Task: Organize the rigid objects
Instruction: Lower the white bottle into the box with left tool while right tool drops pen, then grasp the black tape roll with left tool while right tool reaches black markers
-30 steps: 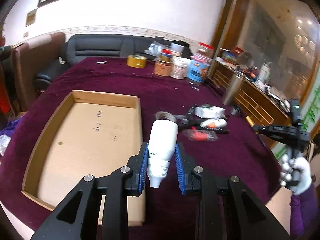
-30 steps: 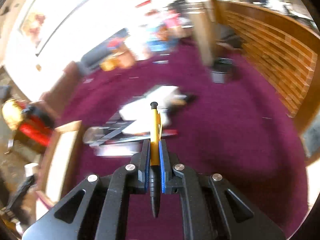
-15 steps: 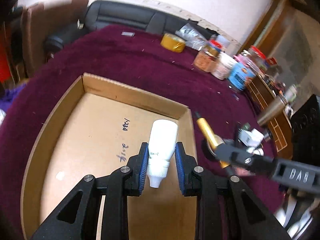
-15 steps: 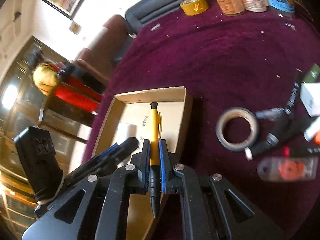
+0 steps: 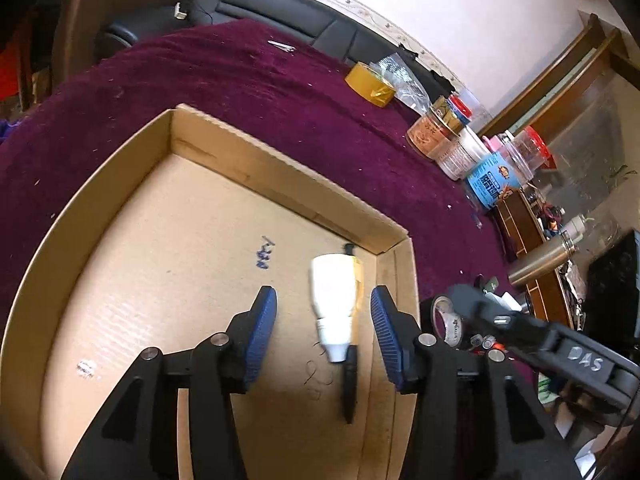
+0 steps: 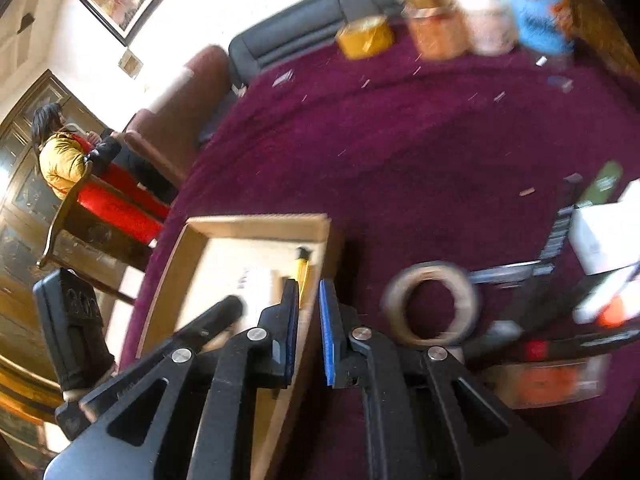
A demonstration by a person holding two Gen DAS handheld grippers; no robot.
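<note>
Your left tool [image 5: 323, 322], its ribbed blue pads just parted, stands released around a smooth white plastic bottle [image 5: 334, 304] lying in the corrugated cardboard tray [image 5: 280, 168], beside a yellow-and-black pen [image 5: 350, 376]. Your right tool [image 6: 309, 332] is nearly closed and empty; only its view shows the tape ring [image 6: 430, 304] on the plush maroon surface [image 6: 420, 152].

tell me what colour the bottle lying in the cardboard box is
White; the bottle shows best in the left wrist view, lying on the floor of the cardboard box.
</note>
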